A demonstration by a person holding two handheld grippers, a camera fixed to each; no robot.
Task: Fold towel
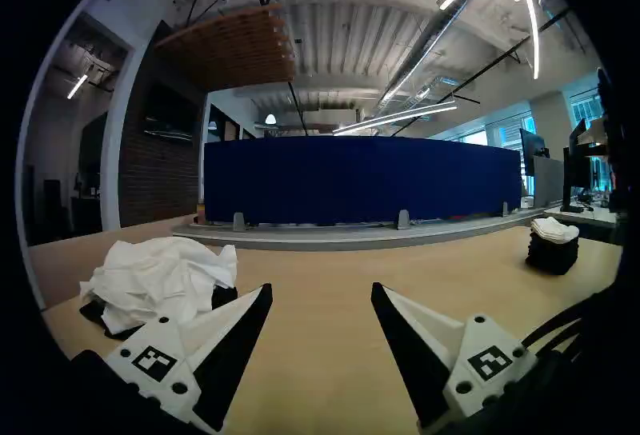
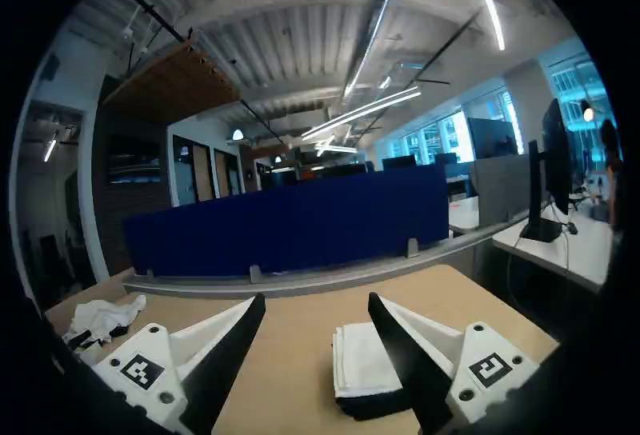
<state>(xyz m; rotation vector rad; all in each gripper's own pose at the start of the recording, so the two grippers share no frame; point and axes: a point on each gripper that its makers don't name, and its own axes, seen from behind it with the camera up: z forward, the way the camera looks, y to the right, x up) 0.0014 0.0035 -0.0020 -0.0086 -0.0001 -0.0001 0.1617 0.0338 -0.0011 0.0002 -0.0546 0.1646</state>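
A crumpled pile of white towels lies on dark cloths at the left of the wooden table; in the right gripper view that pile is small at the far left. A neat stack of folded towels, white on top of dark ones, stands at the right. The same stack lies close under my right gripper, beside its right finger. My left gripper hovers open over bare table, to the right of the crumpled pile. Both grippers hold nothing.
A blue divider panel on a grey rail runs along the table's far edge. Desks with monitors stand beyond the table on the right. The table's right edge falls away close to the folded stack.
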